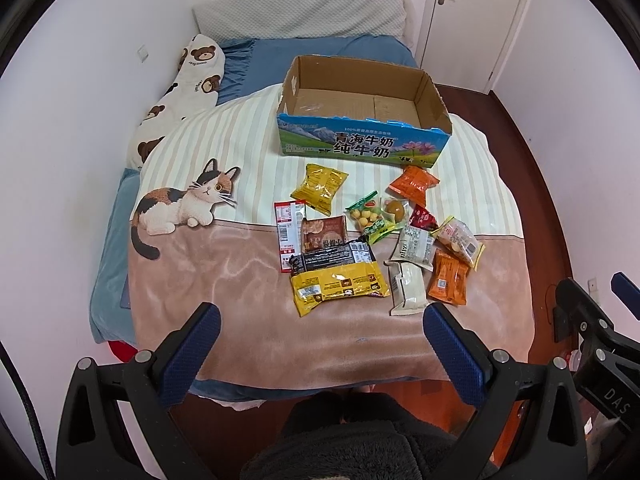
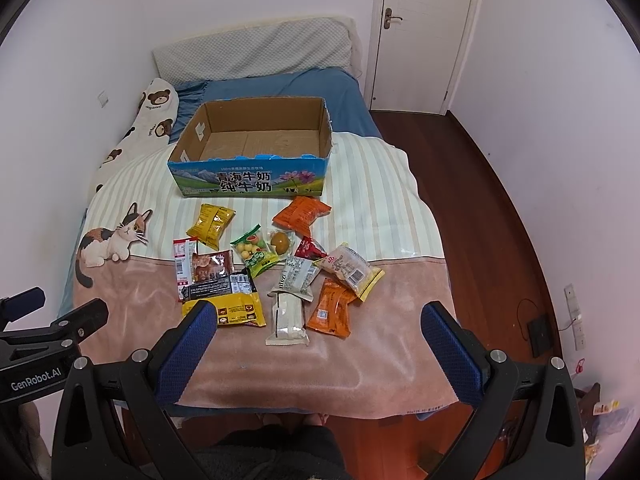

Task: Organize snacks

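My left gripper [image 1: 322, 338] is spread wide with nothing between its blue pads, and my right gripper [image 2: 318, 336] is the same, fully parted and holding nothing. Both hang above the near edge of the bed, over the pink part of the cat blanket [image 1: 224, 280], touching none of the packets

Straight ahead of the fingers lies the scatter of snacks. Nearest my left side is the long yellow packet [image 1: 340, 286], its long axis running across me, left to right, with a black packet [image 1: 332, 258] partly overlapping its far edge. Nearest my right side is the white bar wrapper [image 2: 287, 316], whose long axis points away from me toward the box, and just beside it the orange sachet [image 2: 332, 314]. In the right wrist view the white bar sits between my fingers' line of travel, so I judge the right hand the handier one for it, closing across its narrow width; the yellow packet suits the left better

Beyond the whole scatter stands the open cardboard box [image 1: 362, 146], its inside bare as far as I can see, well apart from both grippers. Every snack is outside it, so the sorting is not yet begun
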`<state>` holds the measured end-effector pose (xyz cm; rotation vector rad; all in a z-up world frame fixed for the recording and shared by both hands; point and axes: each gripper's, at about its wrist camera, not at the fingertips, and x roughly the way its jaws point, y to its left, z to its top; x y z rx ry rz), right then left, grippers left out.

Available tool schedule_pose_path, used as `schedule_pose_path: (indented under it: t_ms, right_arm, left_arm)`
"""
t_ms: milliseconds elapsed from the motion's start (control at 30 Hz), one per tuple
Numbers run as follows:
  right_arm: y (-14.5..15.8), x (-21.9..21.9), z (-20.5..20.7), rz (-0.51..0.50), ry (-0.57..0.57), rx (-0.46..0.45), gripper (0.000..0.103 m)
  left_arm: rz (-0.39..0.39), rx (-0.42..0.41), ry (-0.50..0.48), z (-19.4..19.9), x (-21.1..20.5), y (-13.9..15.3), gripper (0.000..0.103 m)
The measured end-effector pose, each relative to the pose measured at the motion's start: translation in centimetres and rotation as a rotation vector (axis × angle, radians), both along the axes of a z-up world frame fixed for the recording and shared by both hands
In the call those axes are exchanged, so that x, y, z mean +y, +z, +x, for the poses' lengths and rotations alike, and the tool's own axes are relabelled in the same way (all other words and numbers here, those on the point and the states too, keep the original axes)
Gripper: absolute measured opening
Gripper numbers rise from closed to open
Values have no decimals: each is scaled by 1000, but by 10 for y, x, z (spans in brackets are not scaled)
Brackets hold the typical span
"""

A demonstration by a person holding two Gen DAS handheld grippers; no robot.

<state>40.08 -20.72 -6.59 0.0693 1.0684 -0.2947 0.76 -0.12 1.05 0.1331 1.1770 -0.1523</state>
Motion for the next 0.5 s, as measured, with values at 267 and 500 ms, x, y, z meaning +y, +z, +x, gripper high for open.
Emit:
schedule_pose_path:
  t_ms: [267,500]
  right_arm:
    - [0,0,0,2,0,1,103]
    - [-1,0,3,3,-1,7,103]
  left_arm:
    - [-1,3,-2,0,0,-1,103]
    - [-2,7,-4,0,-2,-1,103]
